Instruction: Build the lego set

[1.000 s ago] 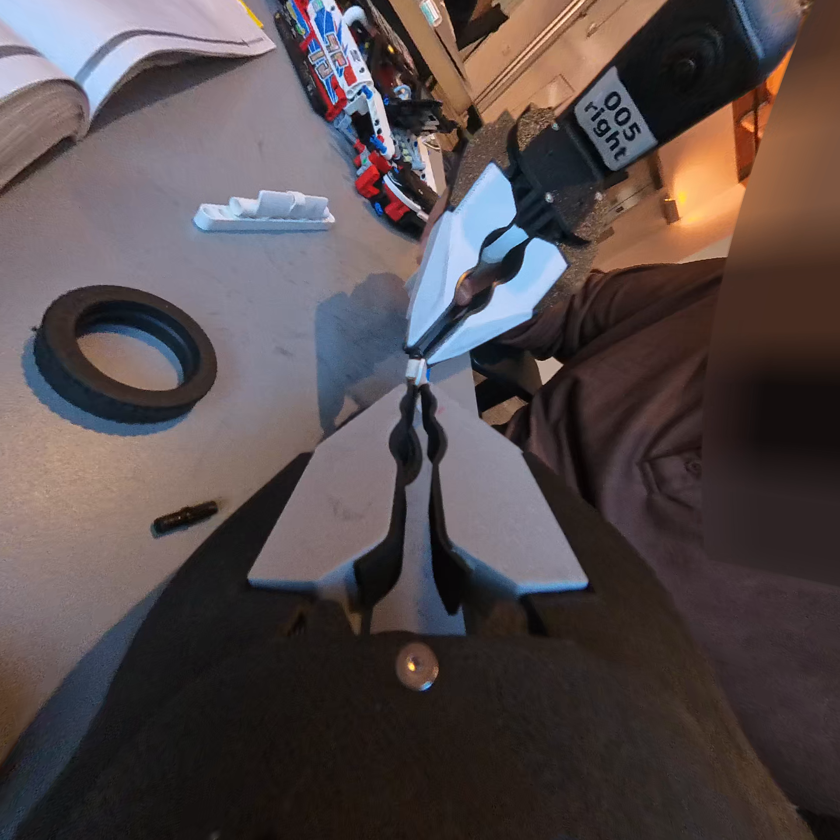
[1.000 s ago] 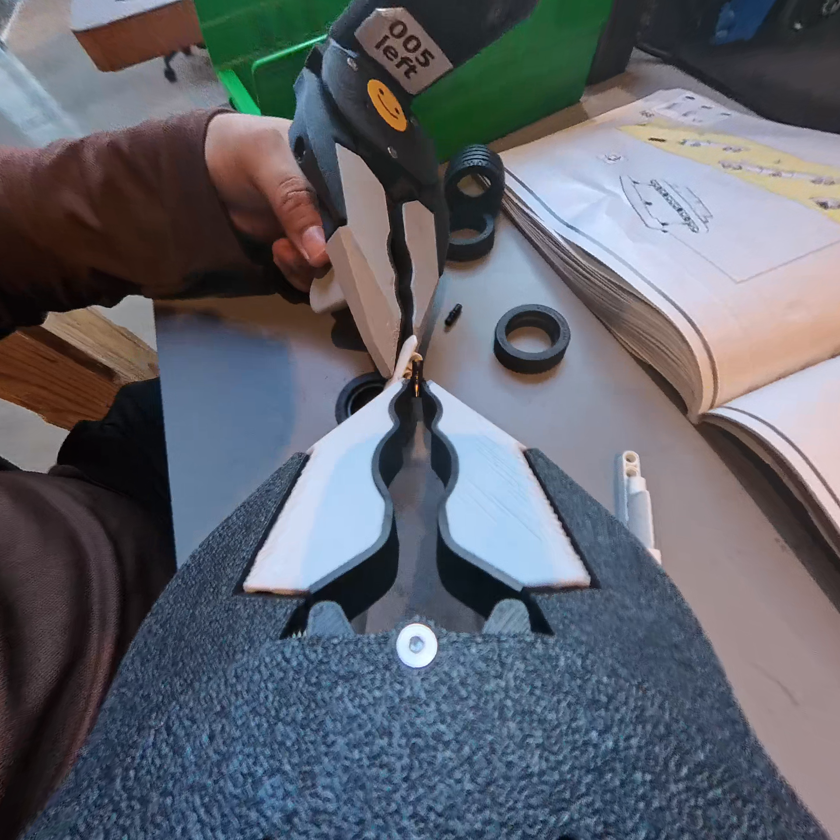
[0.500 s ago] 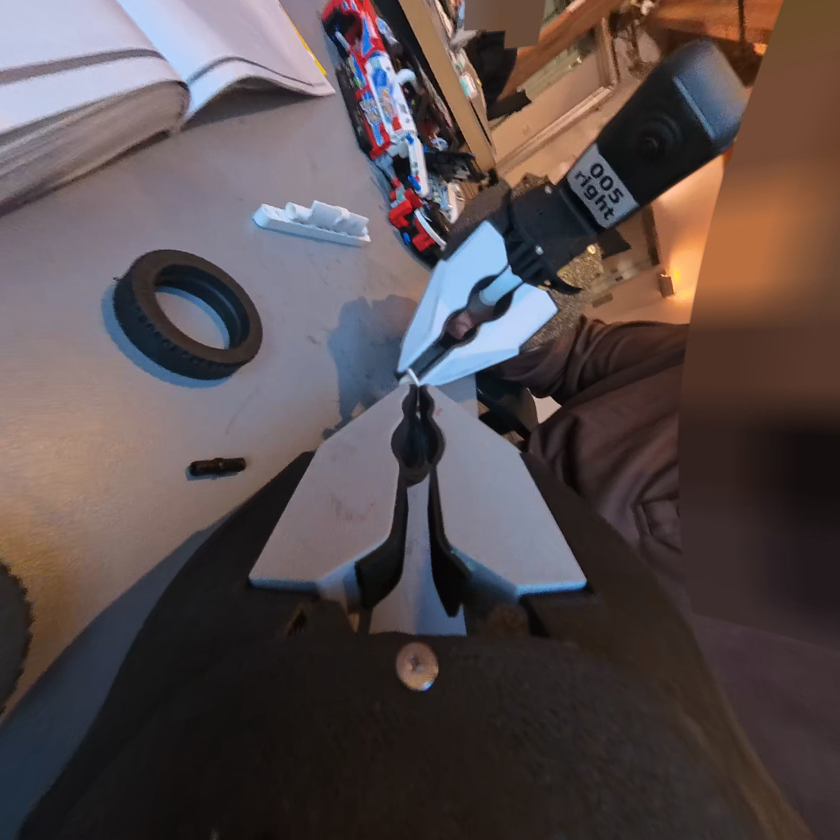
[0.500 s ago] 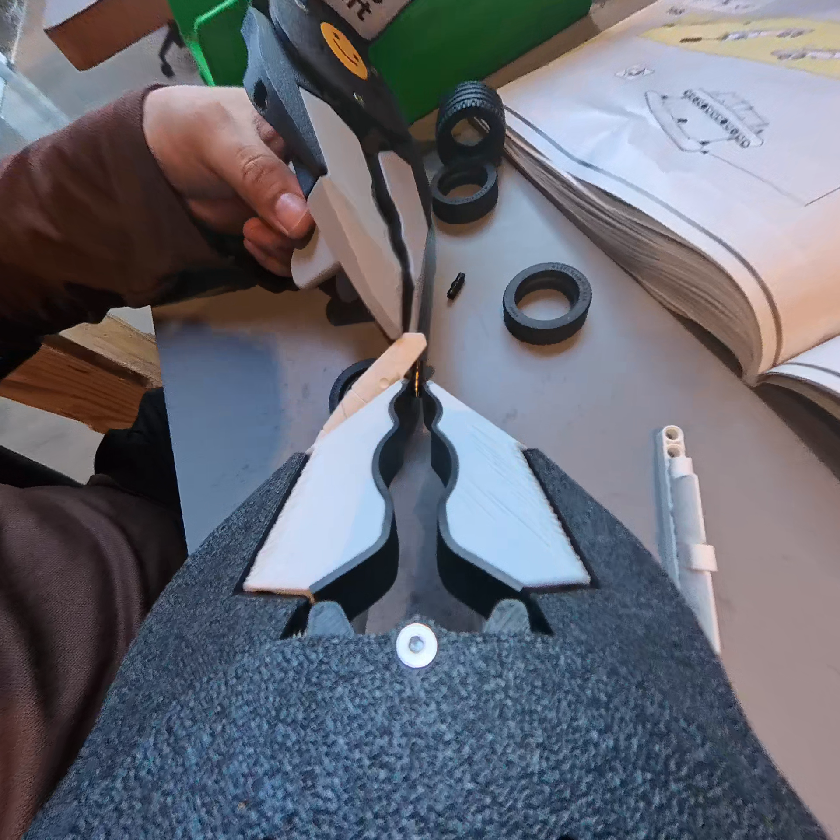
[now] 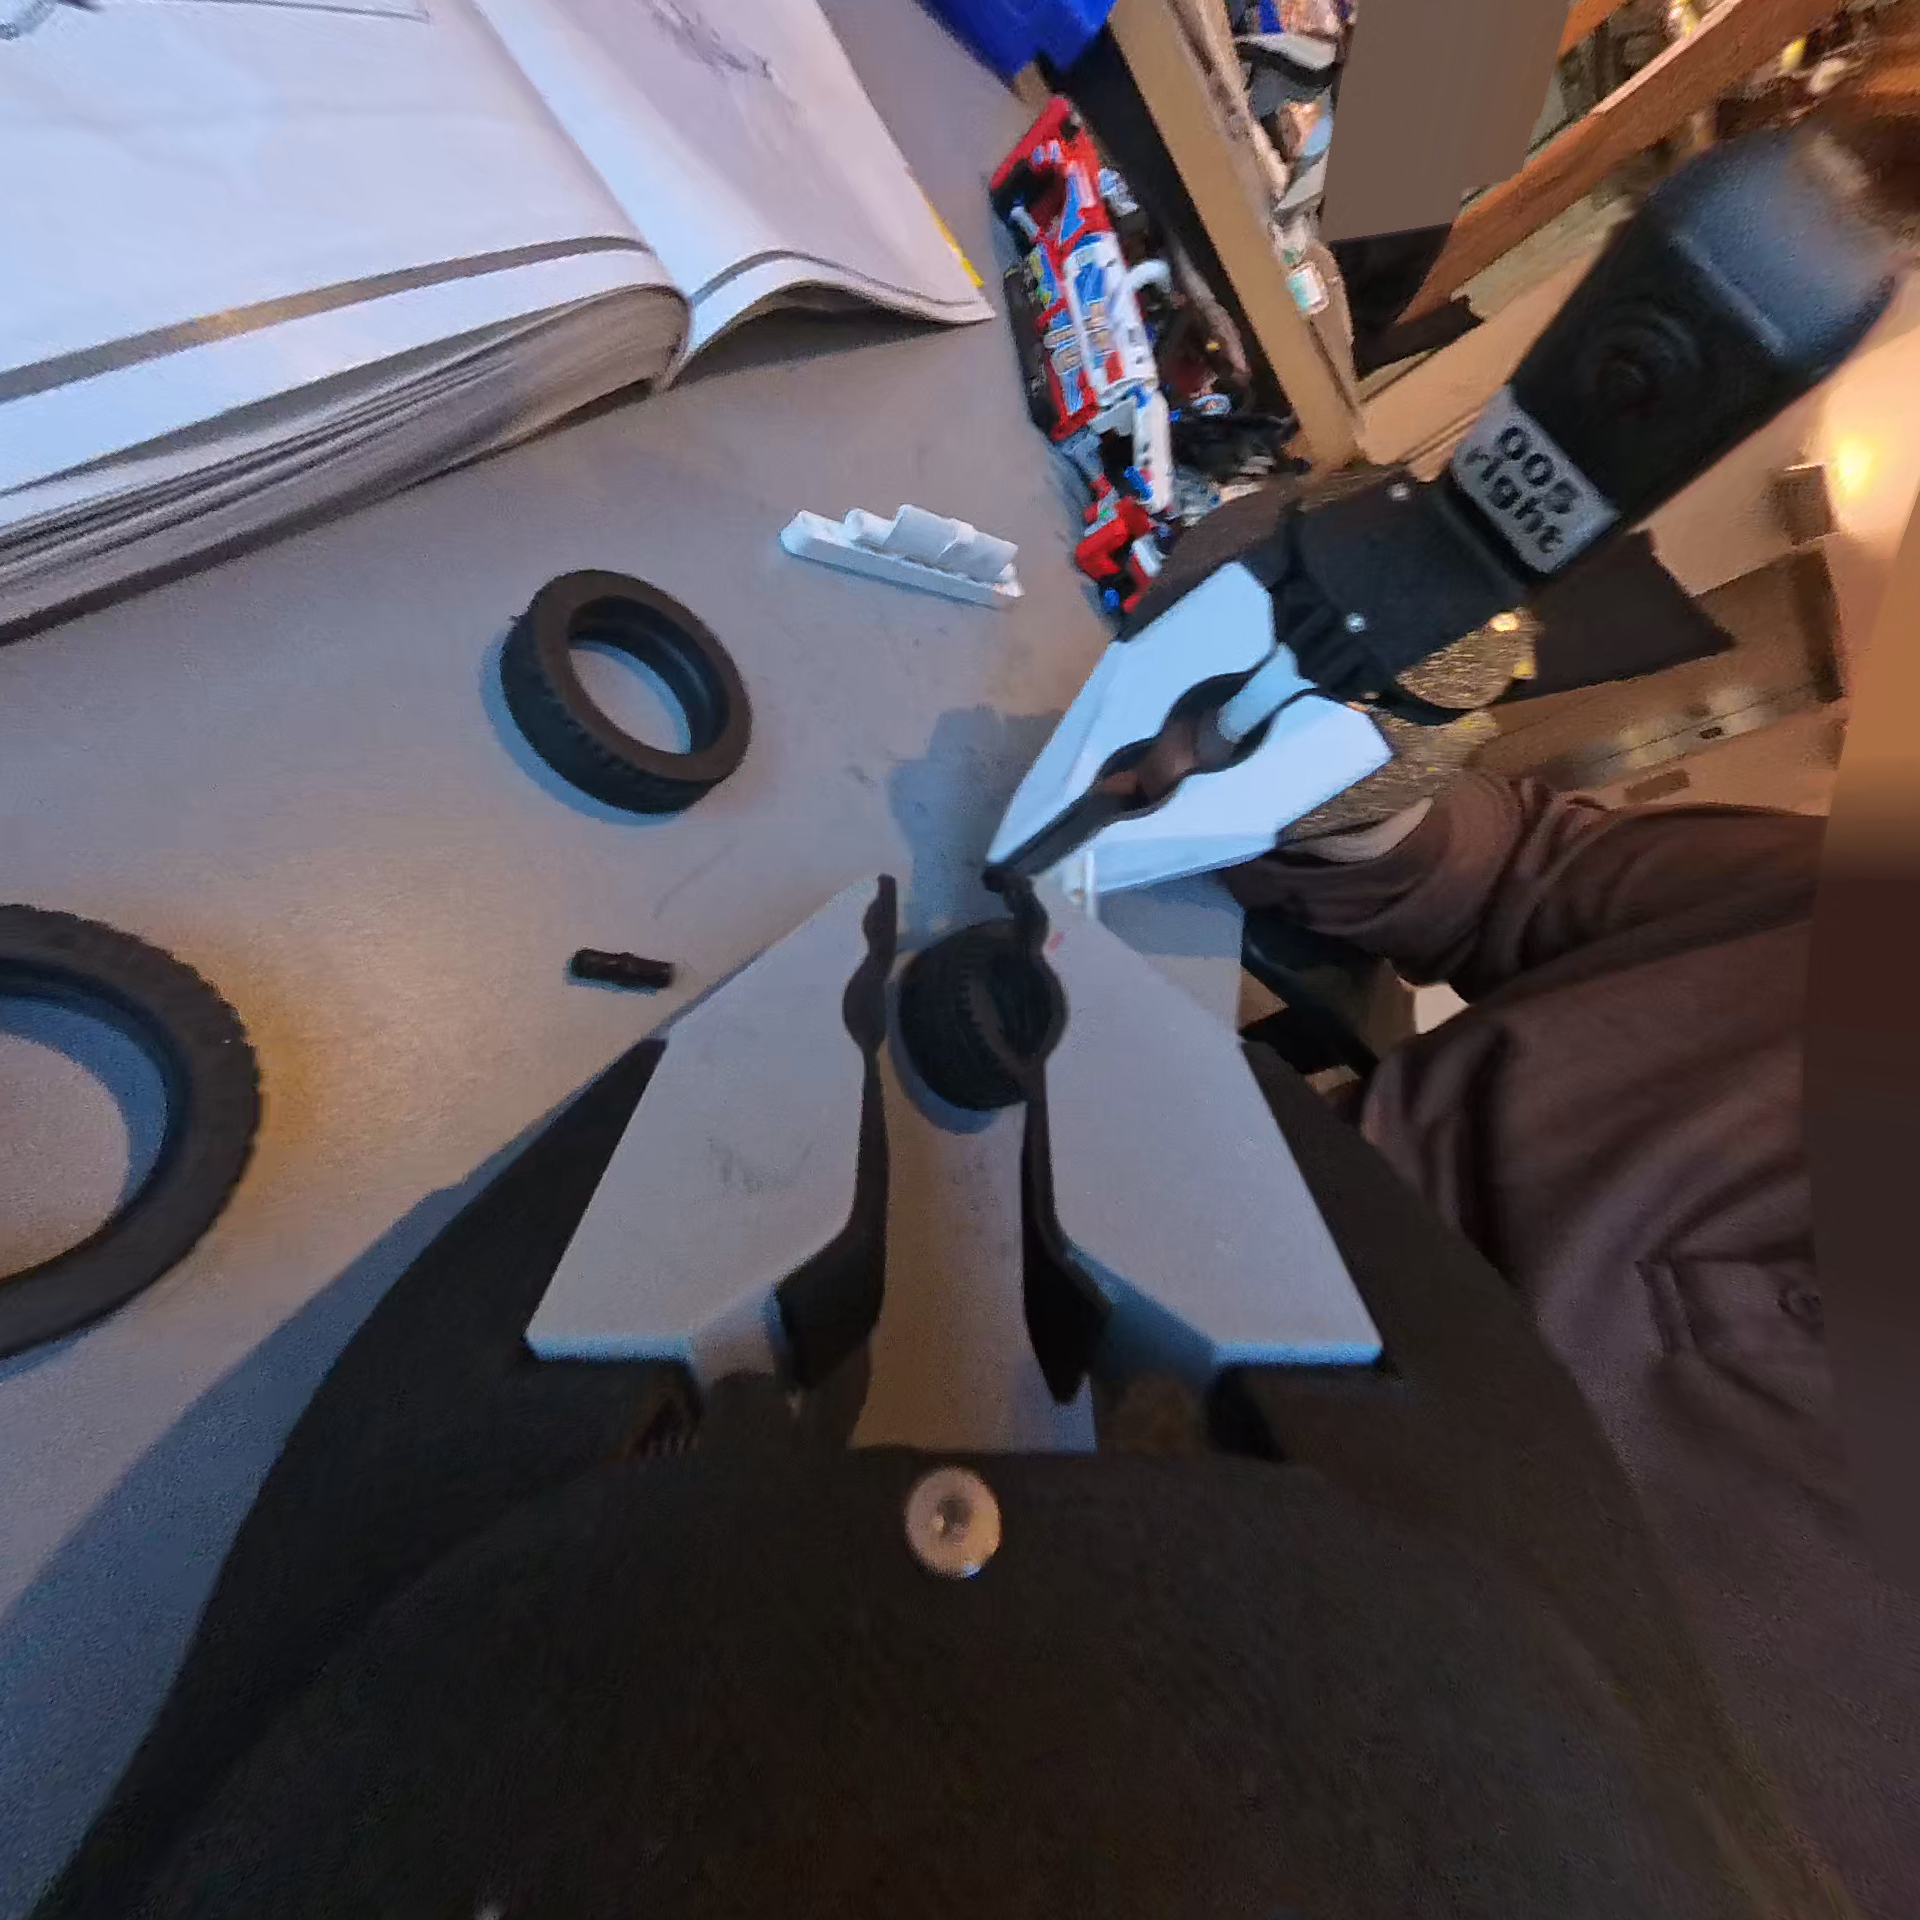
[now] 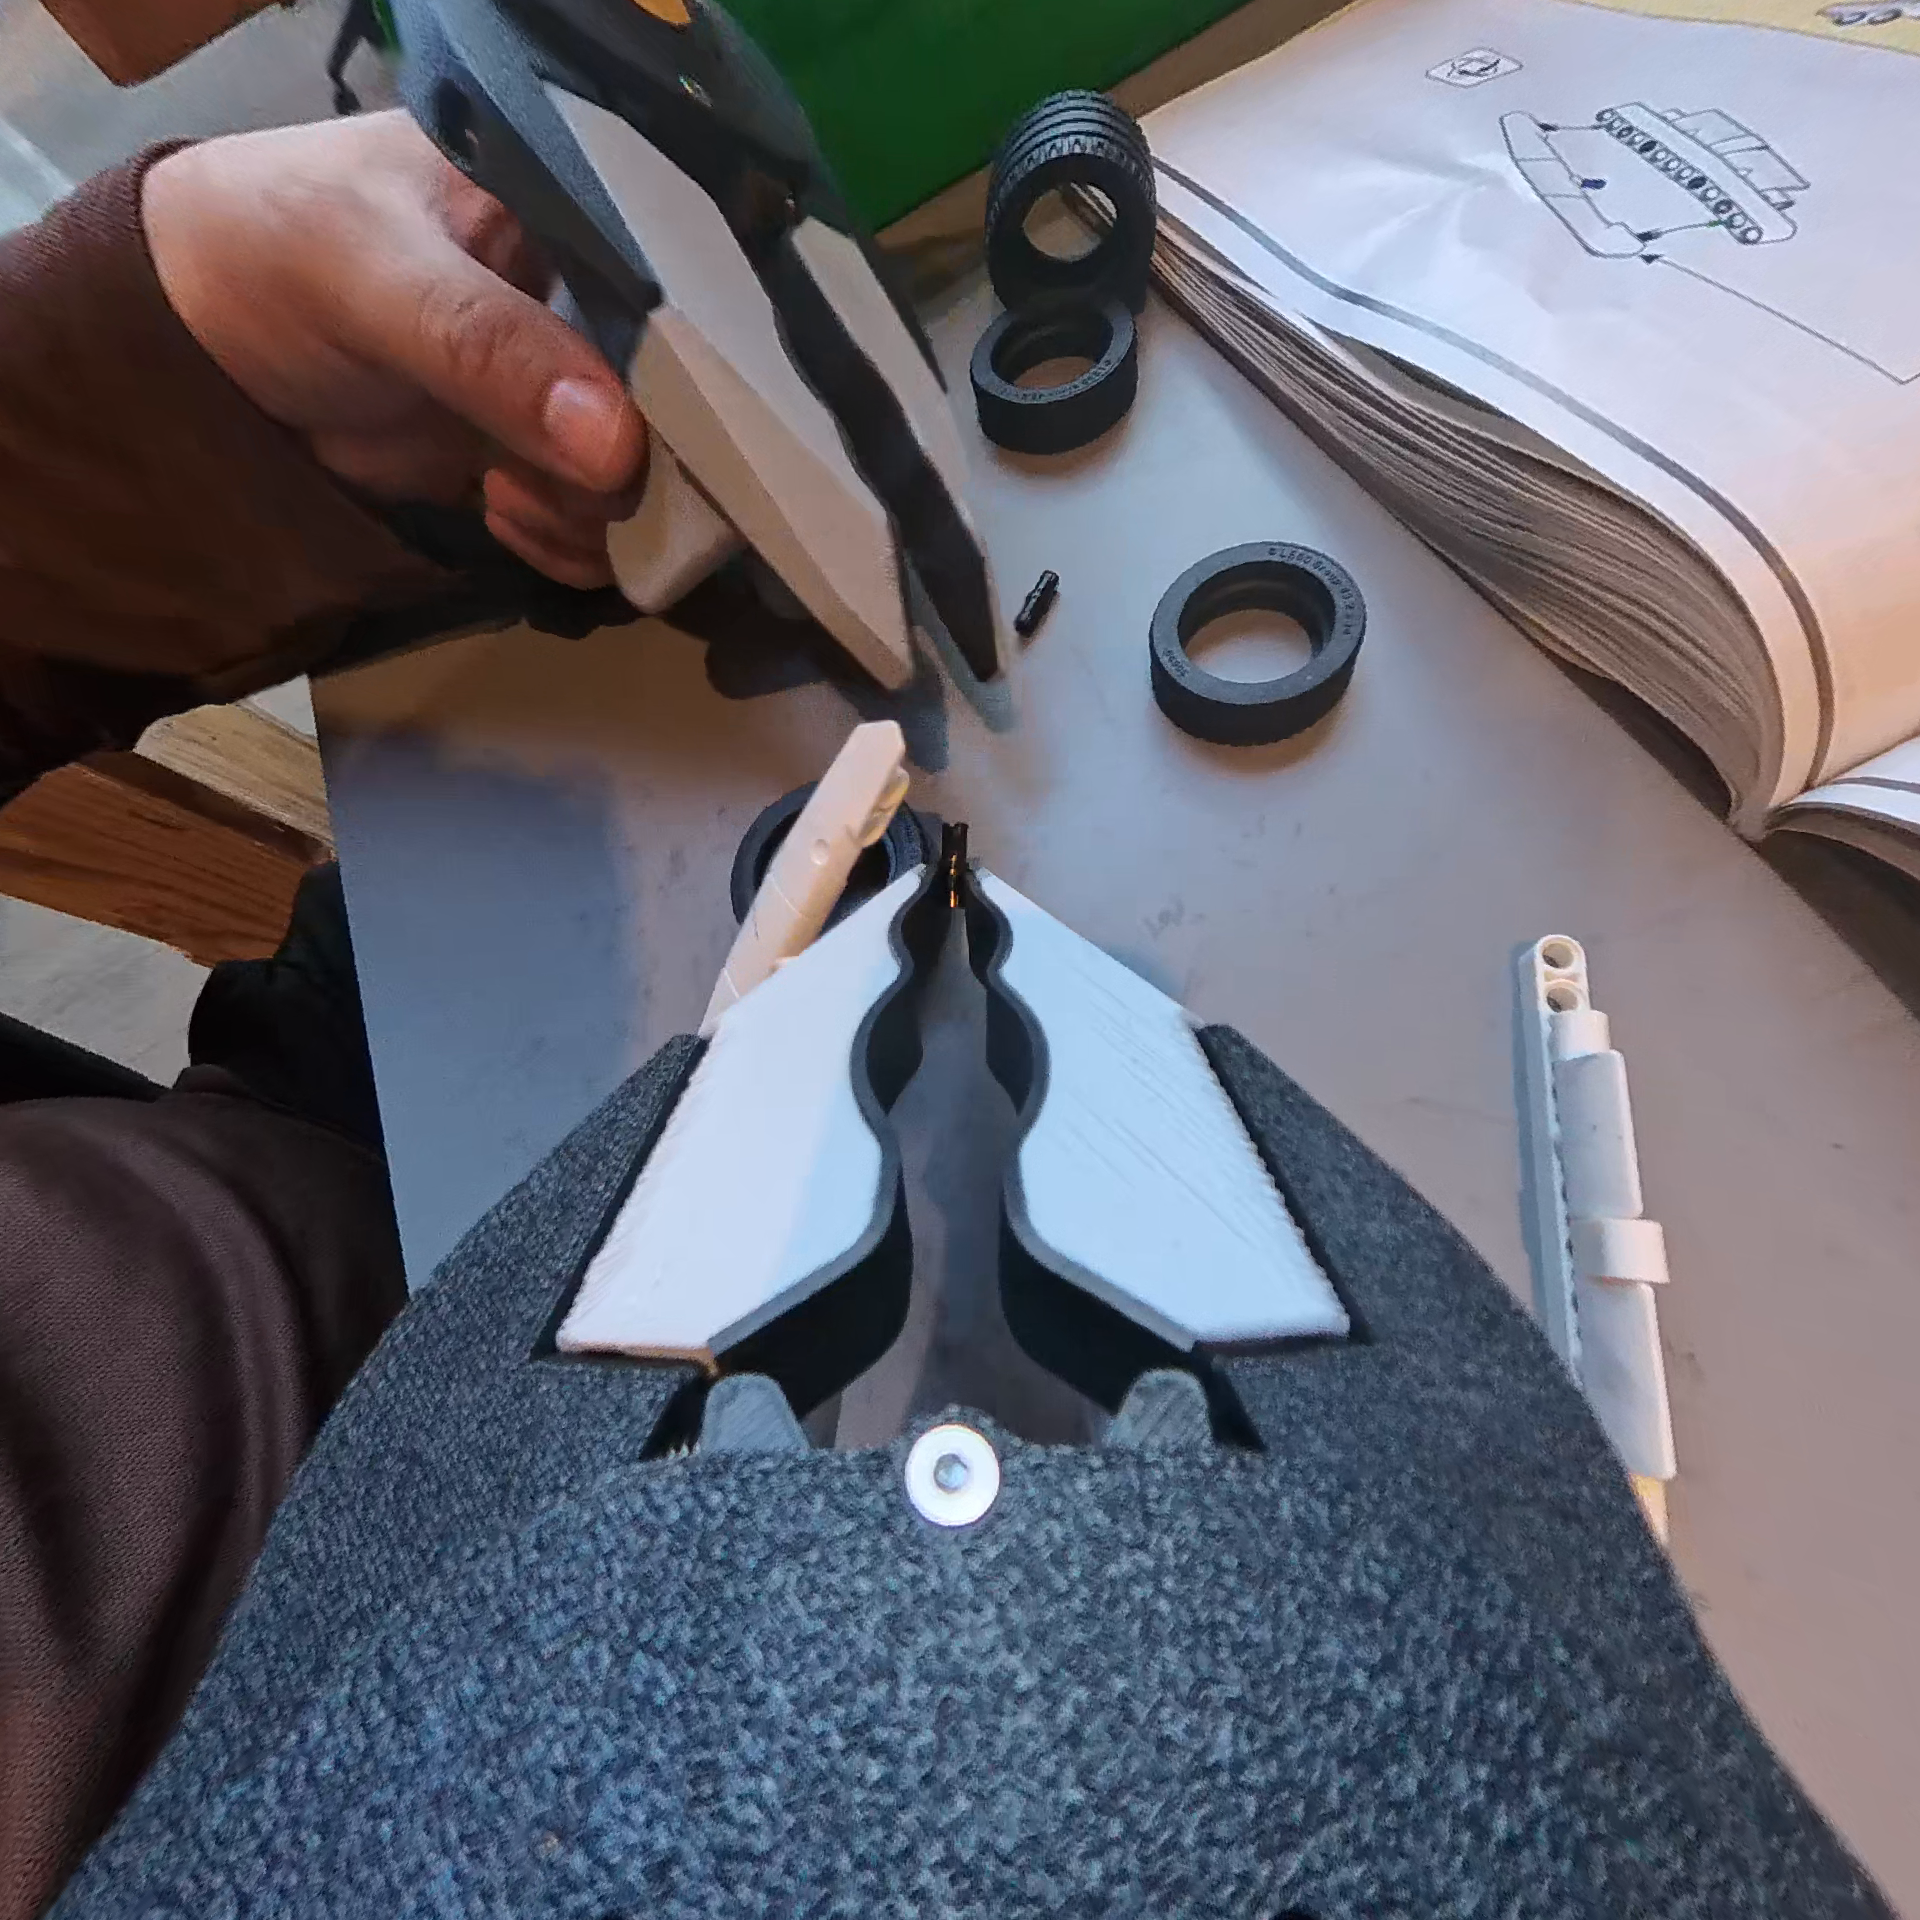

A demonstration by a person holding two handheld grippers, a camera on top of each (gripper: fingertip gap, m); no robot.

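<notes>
Right tool [image 6: 954,883] pinching small black pin [image 6: 953,854], ribbed rubber tyres [image 6: 1257,658]

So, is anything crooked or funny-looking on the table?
Yes. A white beam sticks out at a slant beside the right hand-held gripper, which pinches only a small black pin; what keeps the beam there is unclear. Also, the upright tyre stands on edge against the manual, unlike the flat tyre nearby.

My work surface is a grey bench [image 6: 1299,831] with a matte top. Behind it stands a green panel [image 6: 935,73]. Wooden shelving [image 5: 1247,208] rises past the far edge — cluttered, dim. Wooden boards [image 6: 156,831] lie below the near edge. Warm orange light [image 5: 1860,457] glows at one side.
</notes>
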